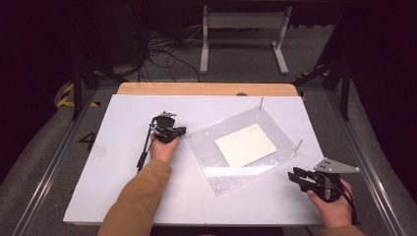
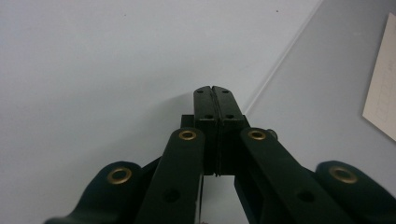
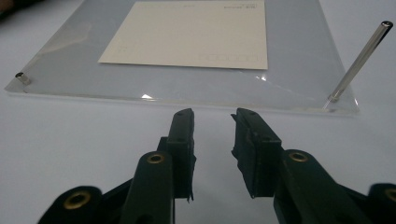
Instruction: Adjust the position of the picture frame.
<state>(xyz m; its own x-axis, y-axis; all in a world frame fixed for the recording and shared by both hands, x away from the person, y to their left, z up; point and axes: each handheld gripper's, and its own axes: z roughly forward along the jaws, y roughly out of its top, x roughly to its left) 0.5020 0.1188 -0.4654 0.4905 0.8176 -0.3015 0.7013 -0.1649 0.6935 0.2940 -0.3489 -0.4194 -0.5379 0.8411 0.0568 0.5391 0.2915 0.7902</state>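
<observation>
High view: I see a clear acrylic sheet (image 1: 236,147) lying tilted on the white table (image 1: 123,187), with a cream card (image 1: 246,144) on it and thin metal pins (image 1: 260,105) standing at two corners. My left gripper (image 1: 181,132) sits at the sheet's left corner. In the left gripper view its jaws are pressed together, and whether the sheet's edge is pinched between them I cannot tell (the jaws cover the corner). My right gripper (image 1: 294,176) hovers near the sheet's lower right edge, apart from it, jaws parted with nothing between. The card's faint print (image 3: 238,58) is too small to read.
</observation>
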